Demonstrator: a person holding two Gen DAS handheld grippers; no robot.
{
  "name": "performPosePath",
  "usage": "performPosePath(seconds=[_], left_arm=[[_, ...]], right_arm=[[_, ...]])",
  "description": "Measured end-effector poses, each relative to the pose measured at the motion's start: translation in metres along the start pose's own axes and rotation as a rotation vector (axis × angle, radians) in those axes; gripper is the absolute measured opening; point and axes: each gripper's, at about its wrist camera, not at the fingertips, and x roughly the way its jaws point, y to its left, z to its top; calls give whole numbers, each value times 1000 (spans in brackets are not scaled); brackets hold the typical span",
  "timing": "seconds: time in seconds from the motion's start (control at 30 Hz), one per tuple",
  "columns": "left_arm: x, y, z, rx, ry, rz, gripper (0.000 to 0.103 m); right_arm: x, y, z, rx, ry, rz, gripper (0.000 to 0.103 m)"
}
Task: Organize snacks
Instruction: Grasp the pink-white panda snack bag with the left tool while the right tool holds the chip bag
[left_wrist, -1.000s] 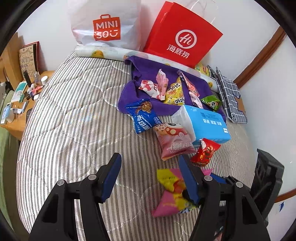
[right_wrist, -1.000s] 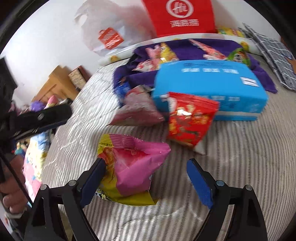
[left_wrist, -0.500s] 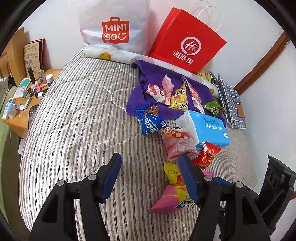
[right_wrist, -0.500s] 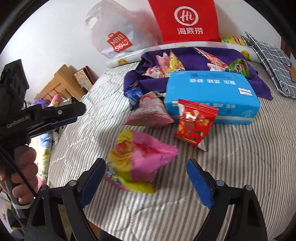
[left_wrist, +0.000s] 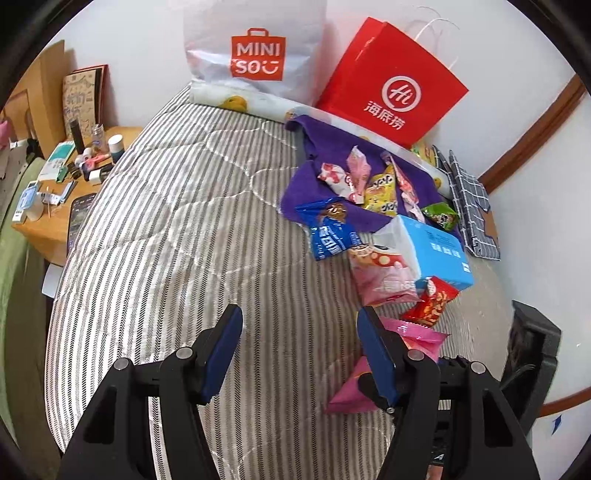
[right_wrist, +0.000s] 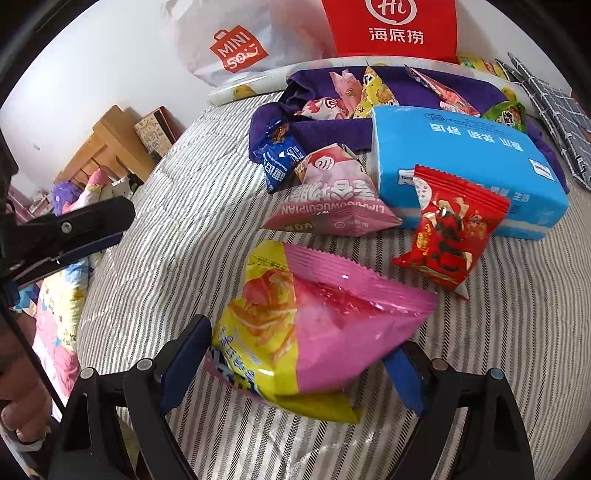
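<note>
One pink and yellow chip bag (right_wrist: 314, 332) on the bed (right_wrist: 184, 229) sits between my closing right claw (right_wrist: 295, 365), not yet pinched; next I squeeze gently, left claw (left_wrist: 299, 350) half-open, empty.

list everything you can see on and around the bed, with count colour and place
pink and yellow snack bag: 1, nearest, between the right gripper's closing jaws
red foil snack packet: 1, leaning on the tissue pack
blue tissue pack: 1, mid bed
pink snack bag: 1, left of tissue pack
blue biscuit packet: 1, at the cloth's edge
purple cloth: 1, with several small packets on it
red paper bag: 1, against the wall
white plastic bag: 1, against the wall
striped bed cover: grey and white
wooden side table: 1, cluttered
left gripper: open, empty
right gripper: around the nearest bag
</note>
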Motion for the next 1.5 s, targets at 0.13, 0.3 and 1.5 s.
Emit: performPosePath(seconds=[0.13, 0.3, 1.5], left_arm=[[8, -1, 0, -2, 15, 6, 64], [24, -15, 4, 17, 38, -4, 64], [106, -87, 37, -15, 128, -49, 33]], right_arm=[[-10, 1, -4, -38, -28, -11, 74], [-34, -12, -14, -39, -69, 1, 73], [-99, -144, -33, 150, -168, -109, 73]])
